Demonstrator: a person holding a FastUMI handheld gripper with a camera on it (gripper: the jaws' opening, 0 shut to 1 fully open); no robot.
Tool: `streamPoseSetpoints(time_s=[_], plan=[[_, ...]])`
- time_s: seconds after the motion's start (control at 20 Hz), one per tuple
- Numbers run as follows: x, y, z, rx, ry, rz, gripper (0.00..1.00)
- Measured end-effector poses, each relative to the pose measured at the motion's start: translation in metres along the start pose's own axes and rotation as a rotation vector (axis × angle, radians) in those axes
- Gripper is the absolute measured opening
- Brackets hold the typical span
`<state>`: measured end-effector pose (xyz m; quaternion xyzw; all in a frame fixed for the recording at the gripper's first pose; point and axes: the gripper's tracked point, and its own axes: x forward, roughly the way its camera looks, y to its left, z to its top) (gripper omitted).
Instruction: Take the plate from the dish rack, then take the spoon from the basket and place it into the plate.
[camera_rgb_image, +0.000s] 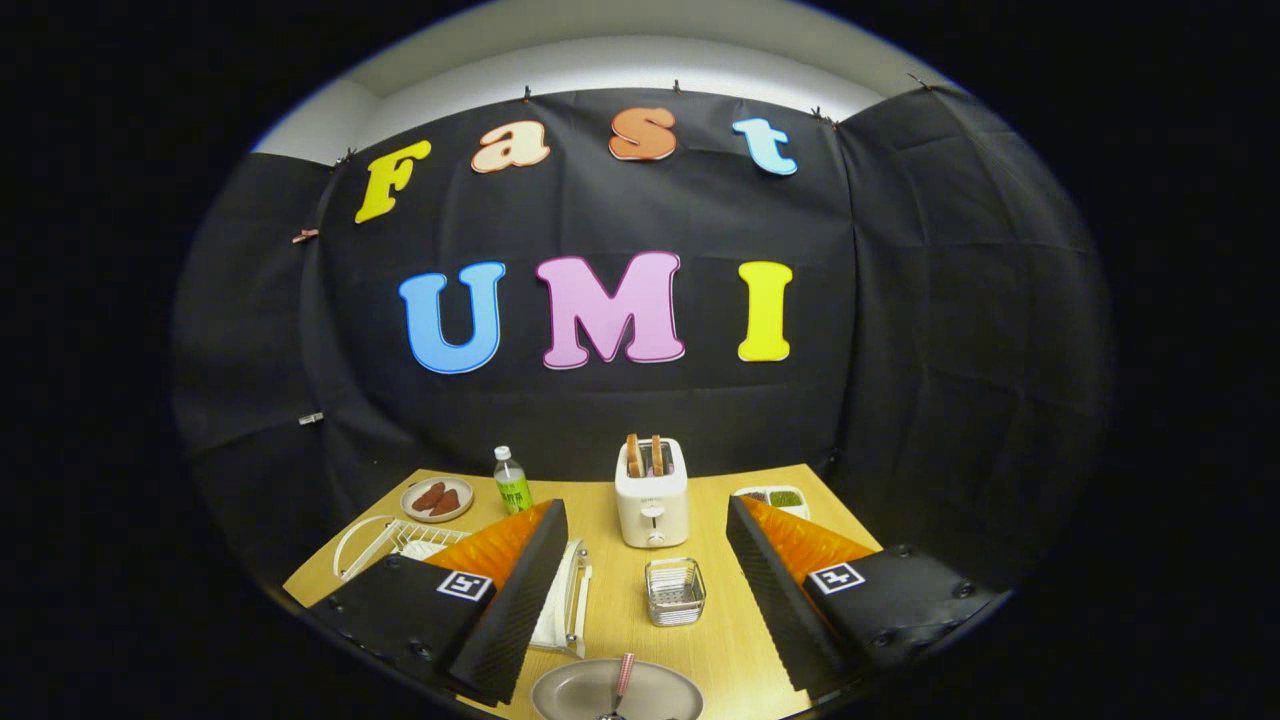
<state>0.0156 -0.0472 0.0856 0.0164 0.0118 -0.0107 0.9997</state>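
No wording can be read on the things here. The green label on the bottle (511, 483), at about eleven o'clock from the toaster (651, 493), is too small to make out; the toaster's front mark likewise.

Standing at the middle of the frame's lower half, at the back of the wooden table (720, 630): a white toaster (652, 494) holding two slices of toast (644, 455). Sitting left of it: a clear bottle (511, 481) with a green label, then a small round dish (437, 498) carrying brown pieces. Lying right of the toaster: a white tray (775, 497) with green and dark food.
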Motion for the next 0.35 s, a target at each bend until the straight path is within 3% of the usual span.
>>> streamPoseSetpoints(time_s=[0.35], plan=[[-0.034,-0.009,-0.002,-0.008,-0.026,-0.011,0.99]])
